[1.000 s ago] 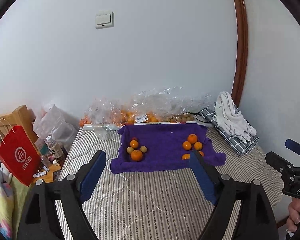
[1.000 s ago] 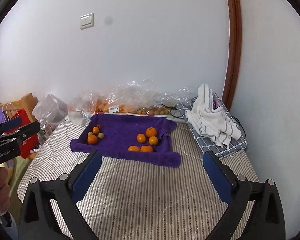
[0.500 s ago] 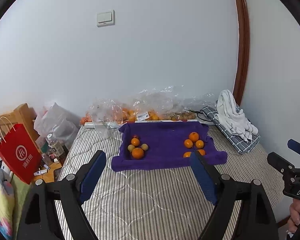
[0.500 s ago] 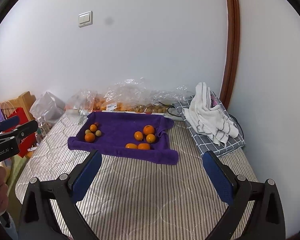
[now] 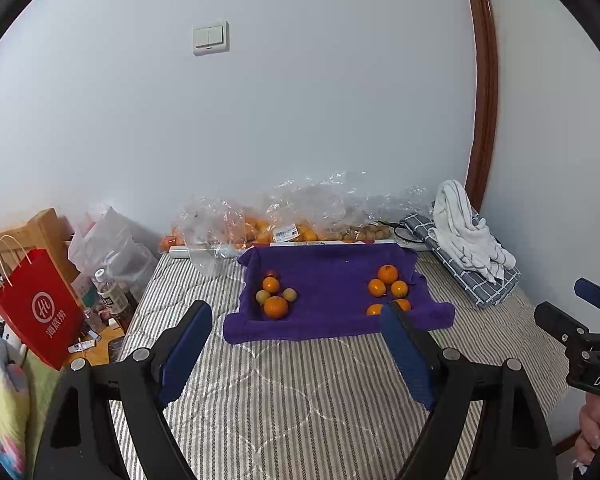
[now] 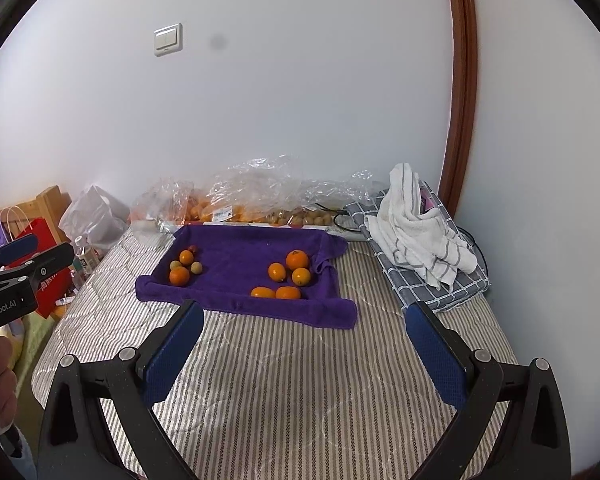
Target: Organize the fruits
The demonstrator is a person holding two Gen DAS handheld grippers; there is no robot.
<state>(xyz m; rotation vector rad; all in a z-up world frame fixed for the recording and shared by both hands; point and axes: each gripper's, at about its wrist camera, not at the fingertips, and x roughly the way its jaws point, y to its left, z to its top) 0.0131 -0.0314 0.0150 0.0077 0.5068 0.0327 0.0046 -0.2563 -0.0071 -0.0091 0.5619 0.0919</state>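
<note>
A purple towel (image 5: 328, 296) (image 6: 244, 268) lies on a striped mattress (image 5: 292, 400). On its left is a mixed cluster: oranges (image 5: 276, 307) (image 6: 179, 276) and small yellowish fruits (image 5: 289, 294). On its right lie several oranges (image 5: 387, 273) (image 6: 297, 260). My left gripper (image 5: 296, 328) is open and empty, held above the mattress short of the towel. My right gripper (image 6: 300, 328) is open and empty, also short of the towel. Each gripper shows at the edge of the other's view.
Clear plastic bags of fruit (image 5: 300, 220) lie along the wall behind the towel. A white towel on a folded checked cloth (image 6: 420, 240) sits at the right. A red paper bag (image 5: 40, 312), a bottle and clutter stand left of the mattress.
Both grippers have drawn back and risen slightly, so the towel and fruits look a little farther away. Both stay open and empty.
</note>
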